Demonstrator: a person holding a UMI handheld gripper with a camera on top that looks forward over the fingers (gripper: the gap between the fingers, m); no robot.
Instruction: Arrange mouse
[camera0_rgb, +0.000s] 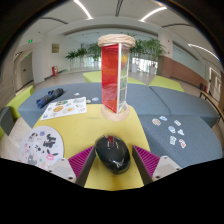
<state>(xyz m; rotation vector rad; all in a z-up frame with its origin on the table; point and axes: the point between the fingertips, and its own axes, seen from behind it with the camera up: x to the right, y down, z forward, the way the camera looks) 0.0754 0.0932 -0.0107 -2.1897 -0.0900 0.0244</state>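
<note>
Your tongs (113, 166) are spread wide, both magenta pads (82, 161) clear of the black mouse (113, 152), which sits between the 2 fingers on the yellow tabletop (85, 128) with a gap each side. Straight beyond it stands a tall red-and-white box (114, 75). Sticker sheets (65, 107) lie ahead-left, small stickers (172, 130) ahead-right.

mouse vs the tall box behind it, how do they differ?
The mouse is black, low and rounded, lying flat; the tall box is red and white, straight-sided and upright. The mouse lies between the fingers of the gripper, gaps at either side; the tall box stands well beyond them. Both rest on the yellow tabletop.
</note>
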